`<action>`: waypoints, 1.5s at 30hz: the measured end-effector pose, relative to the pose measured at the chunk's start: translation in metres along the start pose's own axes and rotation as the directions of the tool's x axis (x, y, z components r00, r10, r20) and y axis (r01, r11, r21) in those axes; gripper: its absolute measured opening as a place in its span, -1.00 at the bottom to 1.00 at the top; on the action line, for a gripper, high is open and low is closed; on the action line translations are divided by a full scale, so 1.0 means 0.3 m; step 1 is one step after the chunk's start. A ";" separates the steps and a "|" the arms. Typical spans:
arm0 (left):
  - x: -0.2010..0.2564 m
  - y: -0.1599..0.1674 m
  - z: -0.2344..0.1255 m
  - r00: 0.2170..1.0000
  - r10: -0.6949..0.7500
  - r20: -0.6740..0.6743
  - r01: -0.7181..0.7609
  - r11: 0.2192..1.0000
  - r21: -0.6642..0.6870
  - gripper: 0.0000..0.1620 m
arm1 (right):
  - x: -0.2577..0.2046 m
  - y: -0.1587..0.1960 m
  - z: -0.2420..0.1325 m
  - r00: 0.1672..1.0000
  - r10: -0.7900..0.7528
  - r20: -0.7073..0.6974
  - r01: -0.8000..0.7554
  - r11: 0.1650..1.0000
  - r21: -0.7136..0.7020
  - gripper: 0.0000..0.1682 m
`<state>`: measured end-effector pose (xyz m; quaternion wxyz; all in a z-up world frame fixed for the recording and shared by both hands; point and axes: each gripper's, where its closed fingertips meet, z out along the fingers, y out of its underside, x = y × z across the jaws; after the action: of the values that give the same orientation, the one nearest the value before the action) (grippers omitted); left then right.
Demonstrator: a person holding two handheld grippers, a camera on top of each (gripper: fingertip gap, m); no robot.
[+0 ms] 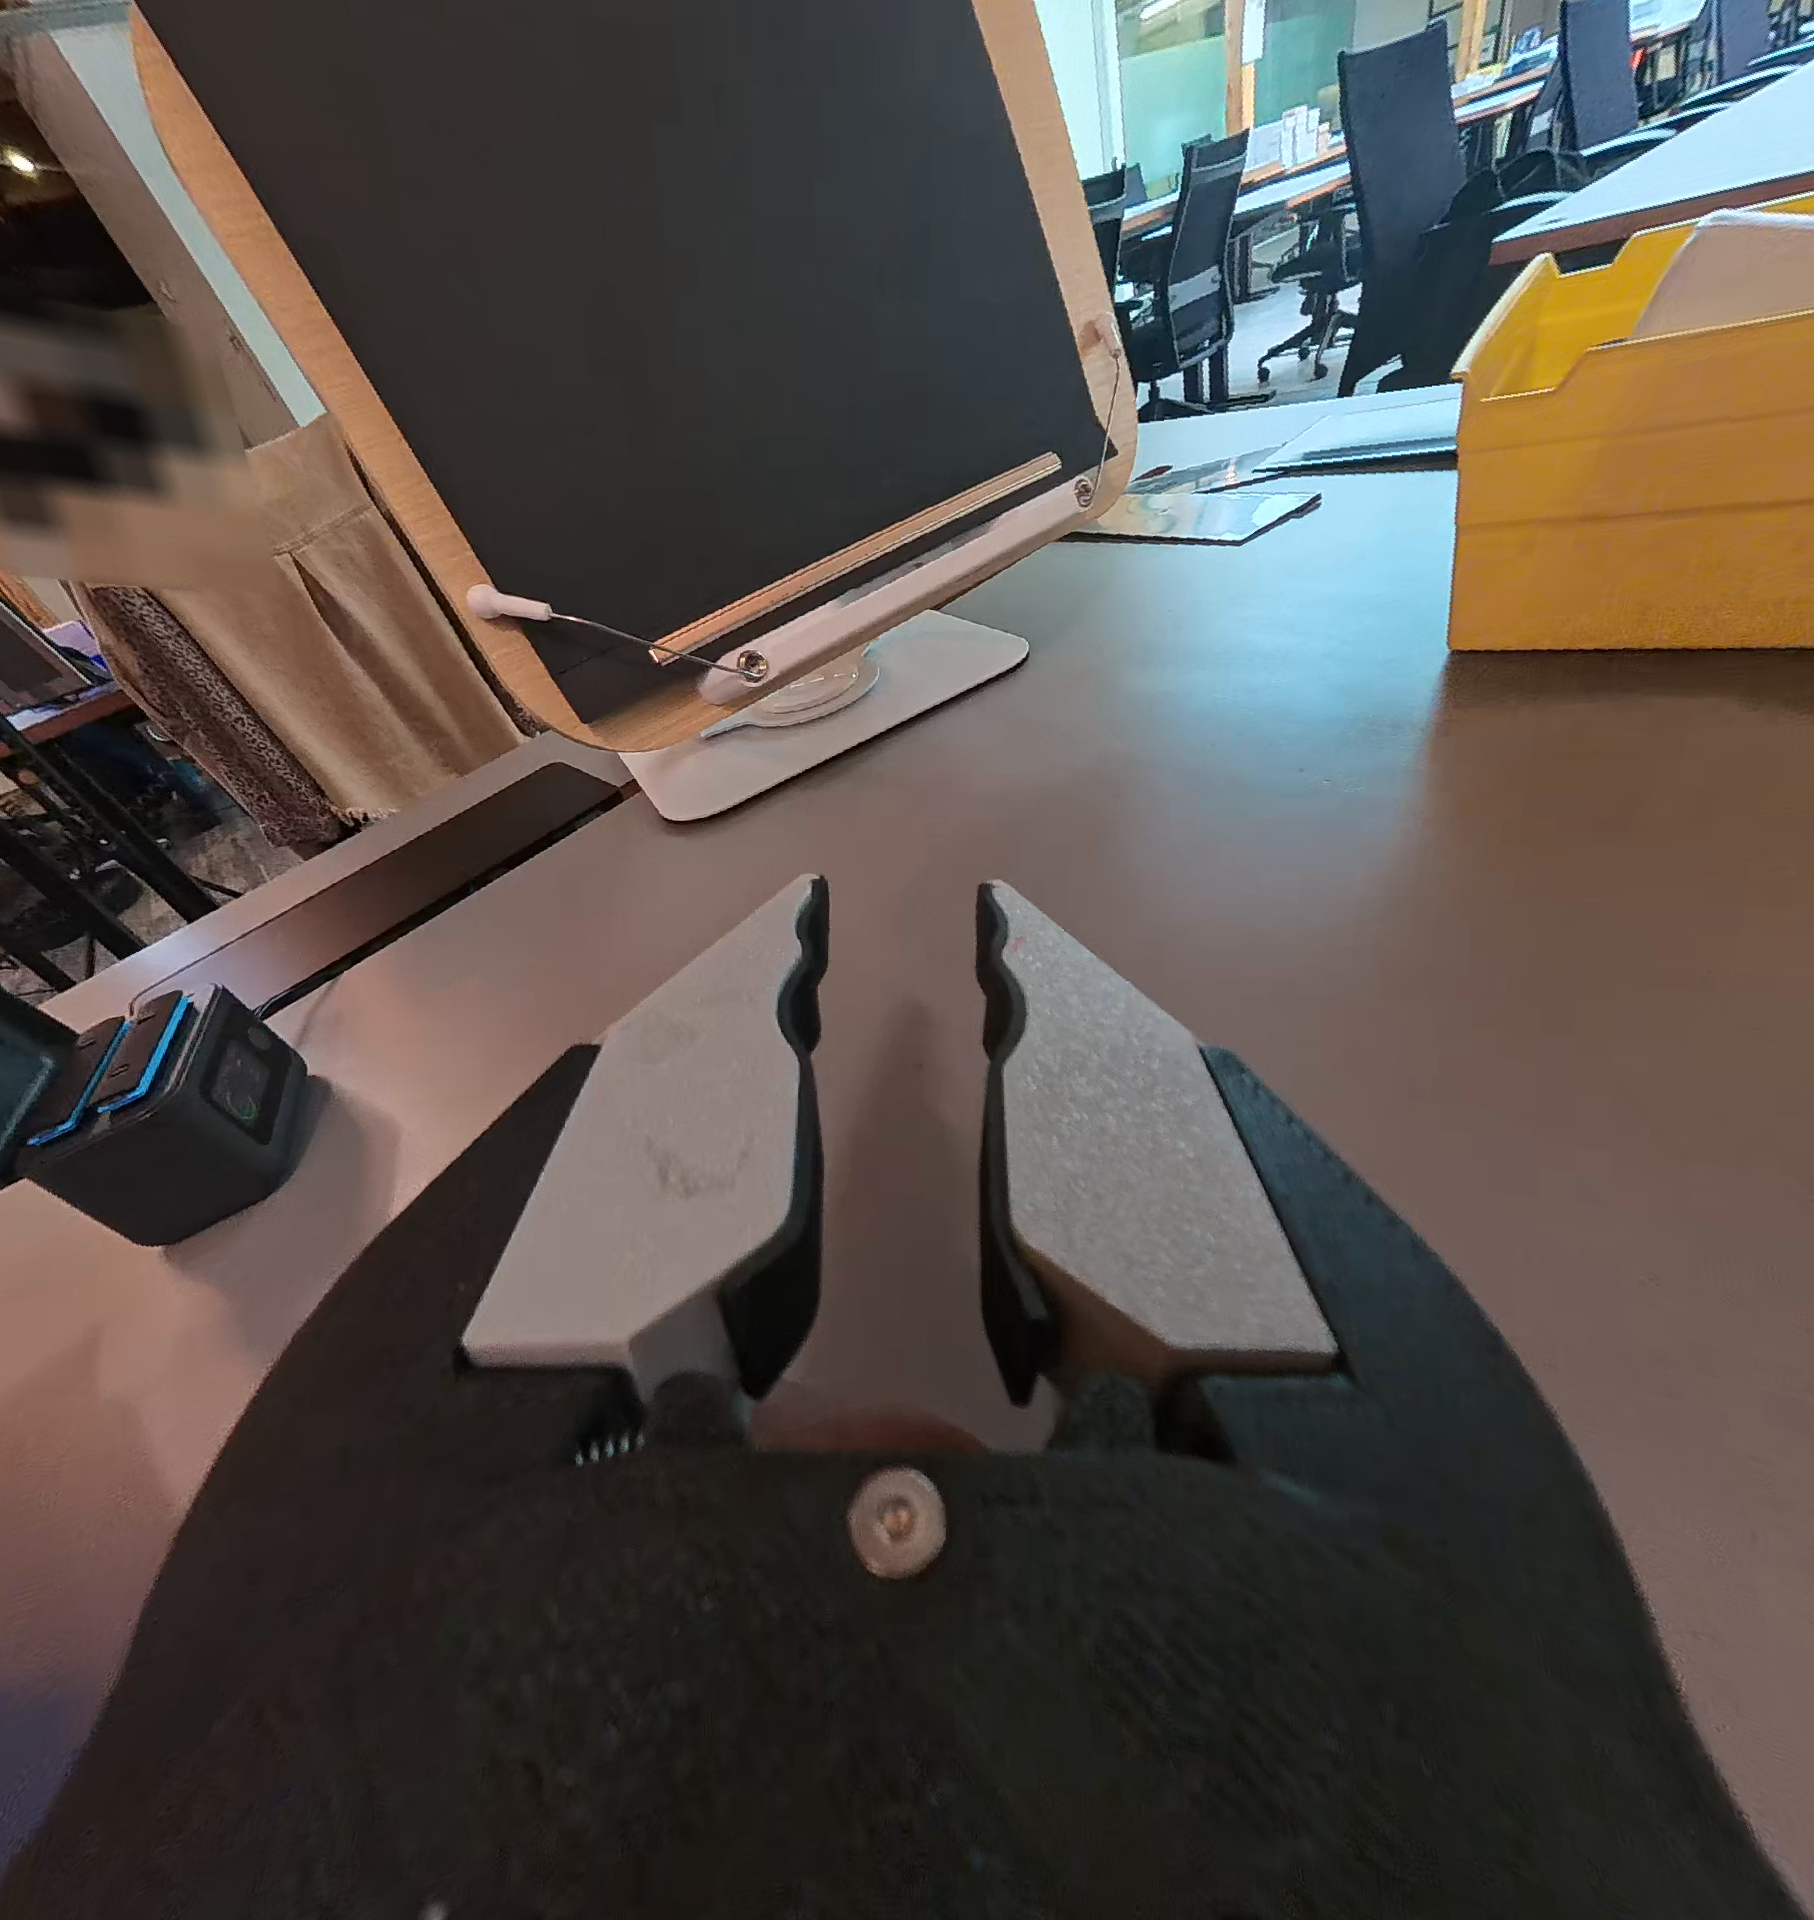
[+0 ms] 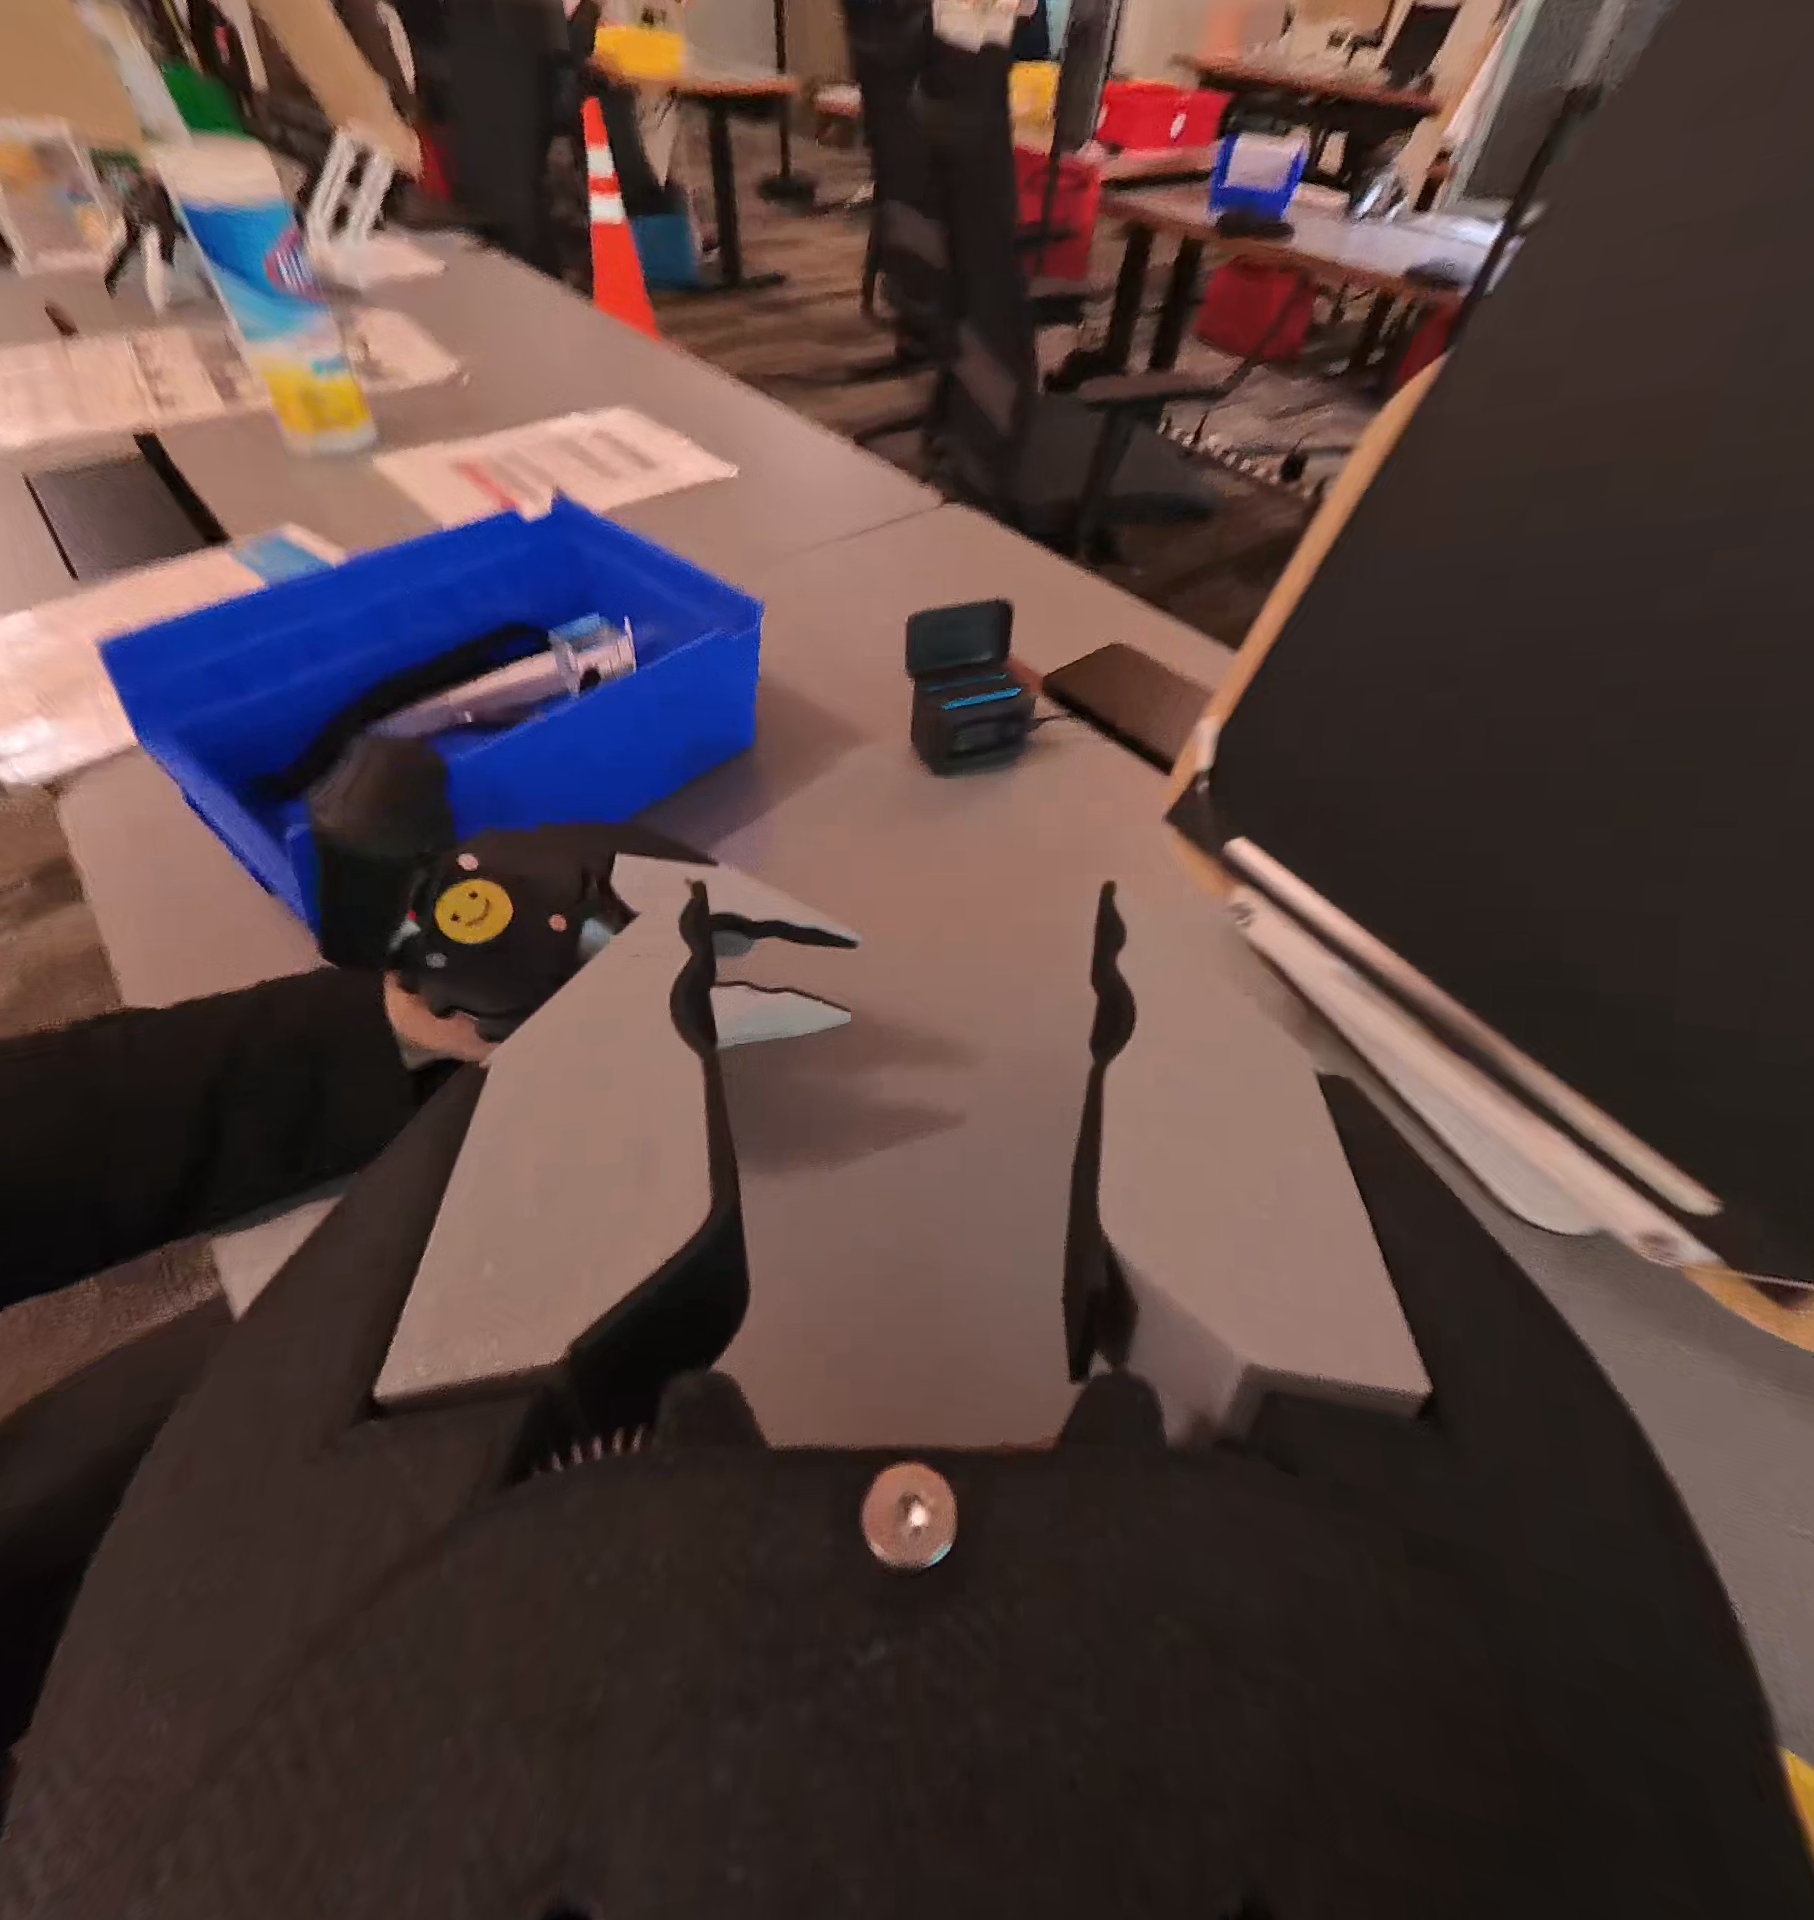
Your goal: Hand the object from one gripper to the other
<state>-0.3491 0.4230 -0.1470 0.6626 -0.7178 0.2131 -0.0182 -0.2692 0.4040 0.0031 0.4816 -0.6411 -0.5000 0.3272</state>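
Note:
My left gripper [image 1: 901, 935] is open and empty, low over the brown-grey table [image 1: 1298, 883]. It also shows in the right wrist view [image 2: 849, 977], coming in from the left in a person's hand, its grey fingers a little apart with nothing between them. My right gripper [image 2: 901, 914] is open wide and empty, above the table and pointing across the left gripper's tips. A blue bin [image 2: 674, 686] behind the left gripper holds a silver cylindrical object [image 2: 560, 665] and a black strap. Neither gripper holds anything.
A black board on a white stand [image 1: 674, 312] stands ahead of the left gripper and at the right of the right wrist view [image 2: 1557, 727]. A yellow bin [image 1: 1651, 499] is at the far right. A small black case [image 2: 970, 686] sits nearby. A wipes canister [image 2: 259, 291], papers and an orange cone [image 2: 617, 239] lie farther off. Across from one pair of fingers to the other is roughly 20 cm.

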 end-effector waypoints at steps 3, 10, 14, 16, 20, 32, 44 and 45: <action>-0.003 -0.001 -0.001 1.000 -0.001 0.005 0.001 1.000 0.002 -0.69 | -0.013 0.177 0.228 1.000 0.017 0.015 -0.016 0.998 -0.059 -0.19; -0.028 0.002 -0.003 0.998 -0.054 0.018 0.054 0.999 0.003 -0.61 | 0.192 0.568 0.480 0.994 0.017 -0.108 -0.038 0.980 -0.194 -0.24; -0.034 0.012 0.003 0.997 -0.069 0.018 0.069 0.997 -0.016 -0.54 | 0.218 0.532 0.469 0.992 0.050 -0.118 -0.062 0.992 -0.106 -0.20; -0.032 0.013 0.004 0.998 -0.066 0.017 0.066 0.998 -0.021 -0.52 | 0.191 0.536 0.480 0.991 0.116 -0.062 -0.122 0.987 -0.104 -0.17; -0.035 0.017 0.005 0.997 -0.068 0.022 0.069 0.997 -0.026 -0.49 | 0.186 0.548 0.489 0.990 0.130 -0.054 -0.136 0.982 -0.131 -0.14; -0.055 0.017 -0.007 0.992 -0.124 0.028 0.124 0.992 -0.008 -0.56 | 0.195 0.526 0.468 0.971 0.239 -0.021 -0.239 0.968 -0.069 -0.15; -0.017 0.026 0.003 0.999 -0.028 0.019 0.028 0.999 -0.043 -0.57 | 0.179 0.532 0.482 0.978 0.206 -0.014 -0.206 0.974 -0.097 -0.17; -0.016 0.027 0.004 0.999 -0.025 0.020 0.026 0.999 -0.045 -0.57 | 0.178 0.533 0.483 0.978 0.208 -0.010 -0.208 0.973 -0.099 -0.17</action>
<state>-0.3555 0.4257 -0.1537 0.6479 -0.7354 0.1980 -0.0148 -0.3326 0.4913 -0.1913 0.4122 -0.7130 -0.4459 0.3505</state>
